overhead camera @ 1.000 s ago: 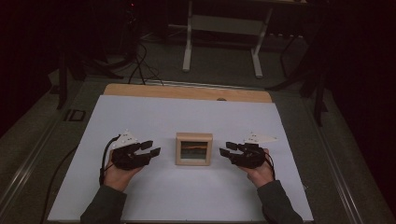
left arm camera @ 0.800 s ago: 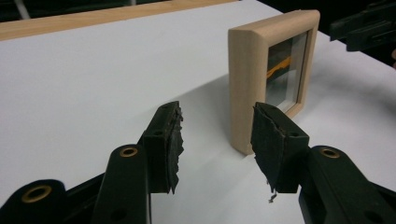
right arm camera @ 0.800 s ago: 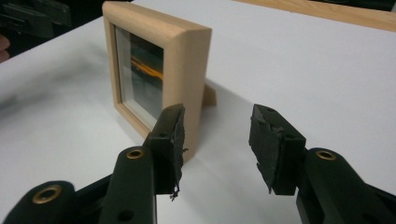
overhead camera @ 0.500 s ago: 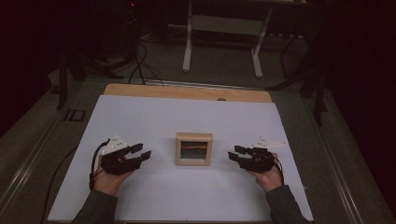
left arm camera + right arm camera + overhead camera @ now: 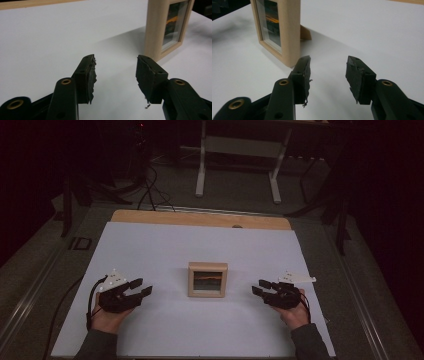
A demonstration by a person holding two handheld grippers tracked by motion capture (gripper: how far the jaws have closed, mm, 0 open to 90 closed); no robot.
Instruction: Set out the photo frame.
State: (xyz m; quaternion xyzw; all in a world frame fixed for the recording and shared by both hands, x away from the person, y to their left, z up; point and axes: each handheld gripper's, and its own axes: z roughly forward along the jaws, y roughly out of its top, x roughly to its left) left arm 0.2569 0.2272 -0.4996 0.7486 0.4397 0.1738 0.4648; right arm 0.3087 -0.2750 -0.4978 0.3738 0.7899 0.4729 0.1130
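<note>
Both hands have drawn back from the wooden picture frame (image 5: 207, 279), which stands upright mid-surface (image 5: 150, 245), seemingly where it was. The left tongs (image 5: 144, 286) and right tongs (image 5: 259, 287) now sit well apart from it, both released, empty.

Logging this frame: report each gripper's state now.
Left gripper: open, jaws apart, holding nothing.
Right gripper: open, jaws apart, holding nothing, beside the picture frame.
</note>
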